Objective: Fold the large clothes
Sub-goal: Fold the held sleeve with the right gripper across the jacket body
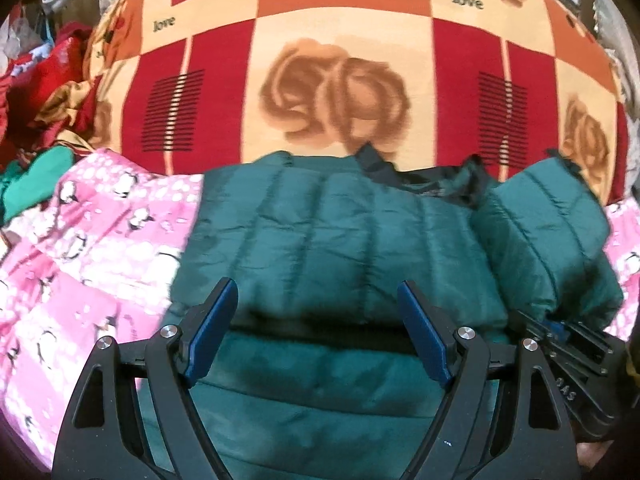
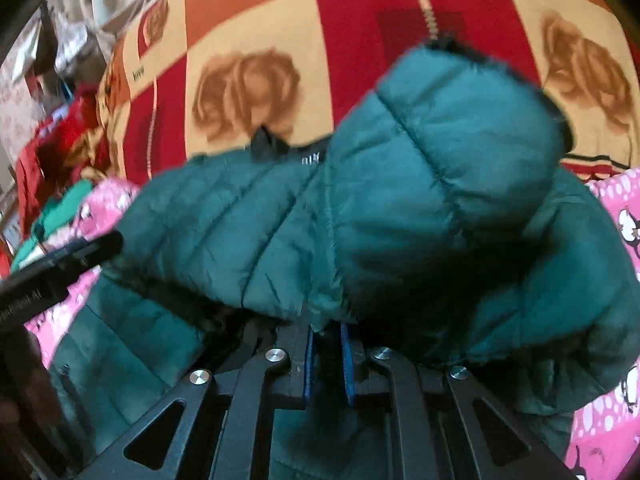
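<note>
A dark green quilted puffer jacket lies folded over itself on a pink penguin-print cloth. My left gripper is open and empty, its blue pads just above the jacket's folded edge. My right gripper is shut on a fold of the jacket, whose sleeve bulges up in front of it. The right gripper also shows in the left wrist view, at the jacket's right side. The left gripper shows at the left edge of the right wrist view.
A red, orange and cream rose-patterned blanket covers the bed beyond the jacket. A pile of red and green clothes sits at the far left. Pink cloth also shows at the right.
</note>
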Demonstrator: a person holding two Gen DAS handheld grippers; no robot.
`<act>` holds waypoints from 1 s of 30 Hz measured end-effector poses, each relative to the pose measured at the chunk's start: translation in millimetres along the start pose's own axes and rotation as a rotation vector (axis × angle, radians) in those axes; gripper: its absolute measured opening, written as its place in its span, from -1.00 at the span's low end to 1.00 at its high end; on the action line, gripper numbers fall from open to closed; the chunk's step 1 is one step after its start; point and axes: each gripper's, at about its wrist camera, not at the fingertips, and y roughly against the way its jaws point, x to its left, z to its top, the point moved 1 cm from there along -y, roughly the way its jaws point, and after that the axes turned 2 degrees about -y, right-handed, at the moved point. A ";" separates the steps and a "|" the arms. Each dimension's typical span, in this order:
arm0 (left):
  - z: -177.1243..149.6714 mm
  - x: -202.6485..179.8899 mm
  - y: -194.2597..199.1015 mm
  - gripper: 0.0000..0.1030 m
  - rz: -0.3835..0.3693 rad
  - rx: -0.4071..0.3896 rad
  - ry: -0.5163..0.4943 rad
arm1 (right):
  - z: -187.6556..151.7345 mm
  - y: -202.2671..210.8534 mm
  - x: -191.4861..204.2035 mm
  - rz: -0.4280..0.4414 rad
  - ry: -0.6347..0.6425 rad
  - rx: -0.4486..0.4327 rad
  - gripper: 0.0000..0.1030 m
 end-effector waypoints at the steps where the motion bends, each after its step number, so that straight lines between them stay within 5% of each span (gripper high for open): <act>1: -0.1 3.7 -1.7 0.59 0.011 0.002 -0.003 | 0.4 1.5 -0.1 0.000 0.002 -0.002 -0.71; 3: -0.1 12.0 -5.2 0.59 0.024 0.011 -0.006 | 1.3 8.6 -0.1 0.034 -0.003 0.001 0.01; 5: 0.1 21.4 -7.1 0.59 0.031 0.015 -0.005 | 0.1 19.8 -0.2 0.049 -0.011 -0.008 0.15; 10: -1.7 42.9 -7.4 0.59 0.001 0.028 0.010 | -5.0 60.1 -5.5 0.051 -0.014 -0.086 0.15; 13: -2.8 50.8 -7.7 0.59 -0.011 0.026 0.012 | -0.9 77.2 -10.5 -0.023 -0.008 -0.165 0.26; 14: -2.8 52.5 -8.2 0.59 -0.016 0.024 0.016 | 2.9 79.6 -12.9 -0.039 -0.009 -0.187 0.41; 18: -2.8 62.8 -9.8 0.59 -0.064 0.013 0.072 | 25.9 66.4 -25.5 -0.085 -0.090 -0.179 0.44; 24: 3.8 78.2 -9.5 0.59 -0.102 -0.010 0.117 | 48.7 49.0 4.6 0.044 -0.083 -0.191 0.44; 27: 7.0 92.4 -9.6 0.59 -0.131 -0.010 0.169 | 49.3 34.0 35.6 0.204 -0.039 -0.135 0.44; 30: 7.2 106.3 -8.2 0.59 -0.168 -0.020 0.248 | 42.9 25.8 54.1 0.254 -0.005 -0.098 0.44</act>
